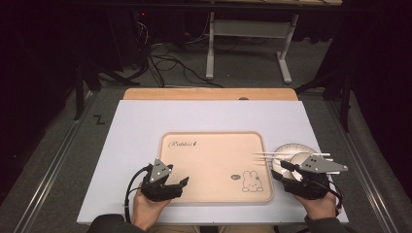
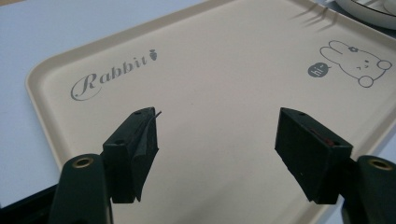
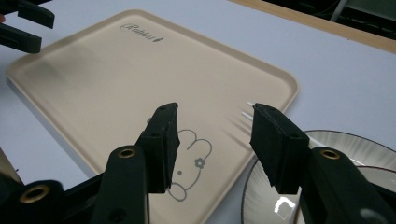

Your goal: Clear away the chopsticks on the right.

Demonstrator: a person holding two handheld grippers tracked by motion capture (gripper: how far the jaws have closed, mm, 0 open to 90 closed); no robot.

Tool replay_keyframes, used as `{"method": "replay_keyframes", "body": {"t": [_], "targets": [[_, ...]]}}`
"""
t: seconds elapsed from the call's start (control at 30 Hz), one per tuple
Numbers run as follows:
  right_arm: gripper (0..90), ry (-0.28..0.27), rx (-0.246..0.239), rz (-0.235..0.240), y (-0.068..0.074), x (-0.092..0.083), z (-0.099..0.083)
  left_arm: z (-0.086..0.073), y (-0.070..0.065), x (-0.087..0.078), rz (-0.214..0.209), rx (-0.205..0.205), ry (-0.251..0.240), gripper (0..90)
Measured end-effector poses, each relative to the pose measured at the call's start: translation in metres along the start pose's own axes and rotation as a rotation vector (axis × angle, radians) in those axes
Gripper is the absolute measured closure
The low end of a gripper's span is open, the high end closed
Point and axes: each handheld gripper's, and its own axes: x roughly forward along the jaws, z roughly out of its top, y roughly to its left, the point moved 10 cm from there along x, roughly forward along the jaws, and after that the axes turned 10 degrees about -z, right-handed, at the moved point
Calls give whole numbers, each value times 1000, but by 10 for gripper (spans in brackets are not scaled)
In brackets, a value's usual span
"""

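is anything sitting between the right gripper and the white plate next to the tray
Nothing visible. The right gripper hangs with open, empty jaws just beside the white ribbed plate, over the beige rabbit-print tray's right edge; thin white sticks lie across the rim.

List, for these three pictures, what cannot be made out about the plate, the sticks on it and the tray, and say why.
- Plate: high view, the right claw covers its near part; right gripper view, the frame edge cuts it off.
- White sticks: blurred in the high view, number unclear; the jaw hides most in the right gripper view.
- Tray: left gripper view, near edge behind the left claw.
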Motion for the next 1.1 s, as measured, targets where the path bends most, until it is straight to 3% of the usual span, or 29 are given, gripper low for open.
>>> {"method": "replay_keyframes", "body": {"t": [0.27, 0.33, 0.7, 1.1], "targets": [[554, 11, 3, -28, -15, -10, 0, -1, 0, 1, 1, 3, 8, 303], [560, 0, -9, -49, -25, -16, 3, -1, 0, 1, 2, 3, 11, 302], [565, 7, 35, -158, -79, -40, 6, -2, 2, 4, 1, -8, 18, 293], [613, 83, 54, -186, -121, -36, 1, -4, 3, 5, 8, -8, 23, 294]]}}
